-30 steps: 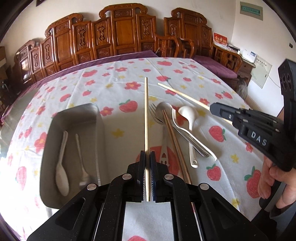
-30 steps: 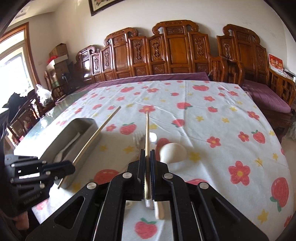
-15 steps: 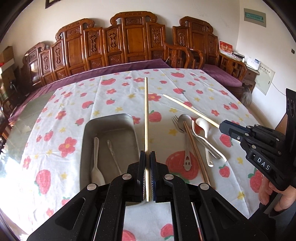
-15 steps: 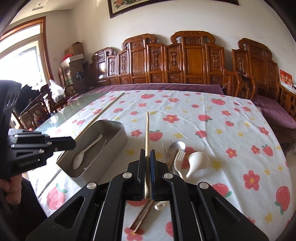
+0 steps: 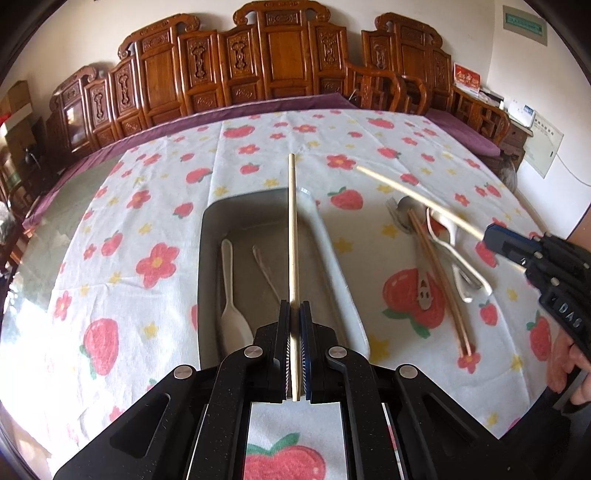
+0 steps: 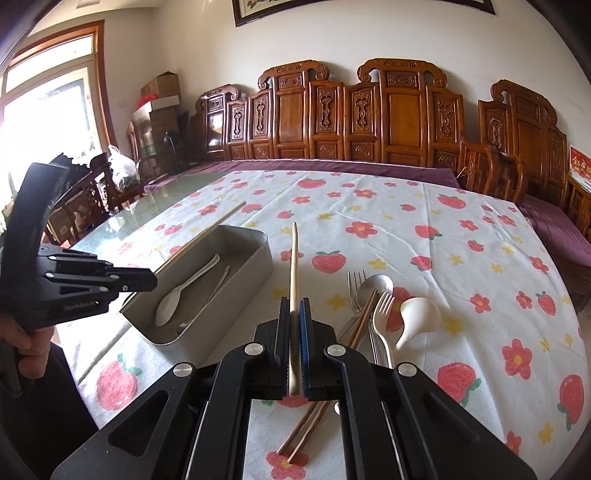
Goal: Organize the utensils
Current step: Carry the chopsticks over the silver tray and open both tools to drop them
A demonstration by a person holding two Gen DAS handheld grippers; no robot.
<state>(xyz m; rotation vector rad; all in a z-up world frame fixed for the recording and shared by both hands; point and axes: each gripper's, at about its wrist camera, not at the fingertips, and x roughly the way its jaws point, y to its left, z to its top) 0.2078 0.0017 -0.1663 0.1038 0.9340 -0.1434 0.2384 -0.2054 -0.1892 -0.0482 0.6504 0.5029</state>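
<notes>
Showing only rightward: framed picture (image 6: 362, 11).

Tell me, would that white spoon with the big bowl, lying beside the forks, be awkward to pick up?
Probably somewhat. The white spoon looks glossy, so it may slip between hard fingers. Its rounded bowl could rock or swivel when nudged. It lies close against the metal fork, so that might shift too.

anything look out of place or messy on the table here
Yes: the fork, metal spoon, white spoon and dark chopsticks lie crossed in a heap on the cloth beside the metal tray, not in it.
</notes>
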